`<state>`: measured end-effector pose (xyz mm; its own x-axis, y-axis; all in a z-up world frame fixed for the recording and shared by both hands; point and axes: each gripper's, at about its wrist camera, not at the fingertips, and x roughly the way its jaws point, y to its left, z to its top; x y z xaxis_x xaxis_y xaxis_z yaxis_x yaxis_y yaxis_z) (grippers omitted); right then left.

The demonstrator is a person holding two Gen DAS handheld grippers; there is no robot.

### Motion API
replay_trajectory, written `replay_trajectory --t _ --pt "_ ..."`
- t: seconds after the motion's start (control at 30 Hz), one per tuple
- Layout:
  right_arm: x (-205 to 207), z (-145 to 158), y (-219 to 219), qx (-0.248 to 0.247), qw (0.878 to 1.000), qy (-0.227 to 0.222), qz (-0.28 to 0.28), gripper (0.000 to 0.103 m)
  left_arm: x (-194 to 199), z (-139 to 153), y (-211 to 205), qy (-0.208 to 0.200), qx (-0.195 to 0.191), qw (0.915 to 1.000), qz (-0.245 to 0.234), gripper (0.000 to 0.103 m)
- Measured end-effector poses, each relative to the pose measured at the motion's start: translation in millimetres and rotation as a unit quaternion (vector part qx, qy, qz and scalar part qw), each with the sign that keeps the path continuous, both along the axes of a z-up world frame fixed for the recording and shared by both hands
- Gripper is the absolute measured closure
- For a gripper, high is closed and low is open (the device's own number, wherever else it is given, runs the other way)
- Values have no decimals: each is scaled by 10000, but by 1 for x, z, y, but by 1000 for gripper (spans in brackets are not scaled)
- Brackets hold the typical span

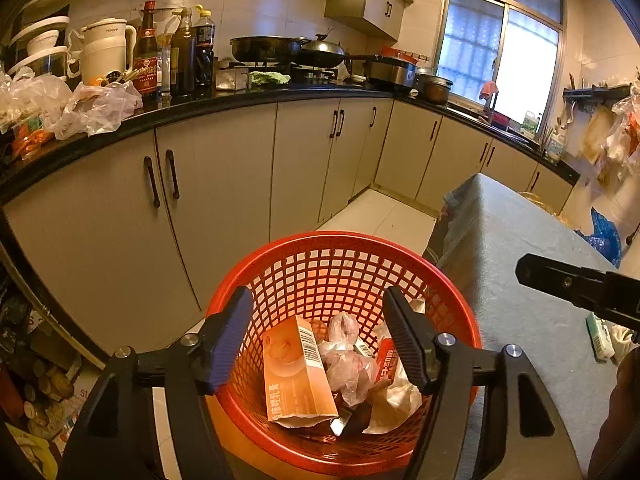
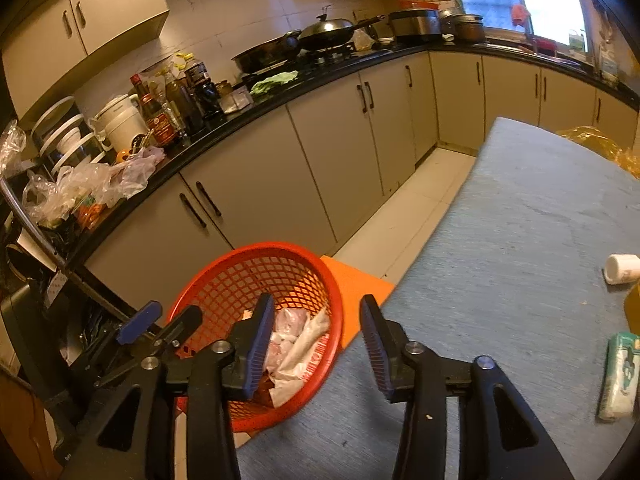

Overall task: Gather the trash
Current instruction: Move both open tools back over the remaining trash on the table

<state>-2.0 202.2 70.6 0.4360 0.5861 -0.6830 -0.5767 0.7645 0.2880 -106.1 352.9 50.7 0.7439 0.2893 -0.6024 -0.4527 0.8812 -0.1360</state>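
Trash [image 1: 298, 368] in red basket [image 1: 340, 248] (beside table [image 2: 520, 220]), both grippers released, empty.

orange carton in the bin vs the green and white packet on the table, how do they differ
The orange carton lies inside the red basket, propped on other trash; the green and white packet lies on the grey table, outside the basket. The carton is a stiff box with a barcode on its side, while the packet looks soft and wrapped. The carton is collected; the packet is not yet. Neither is held by any tongs.
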Motion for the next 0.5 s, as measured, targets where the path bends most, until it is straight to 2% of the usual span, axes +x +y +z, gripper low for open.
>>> replay_trajectory --t 0.07,0.33,0.5 --pt "-2 2 -5 -6 10000 -35 -42 43 -1 2 -3 -12 13 10000 2 36" --pt "-13 6 -24 -180 9993 -271 -202 31 -6 11 -16 -83 122 9999 4 30" --pt "-19 8 -38 -319 9976 -476 -385 30 -7 17 -28 -110 170 9998 -82 29"
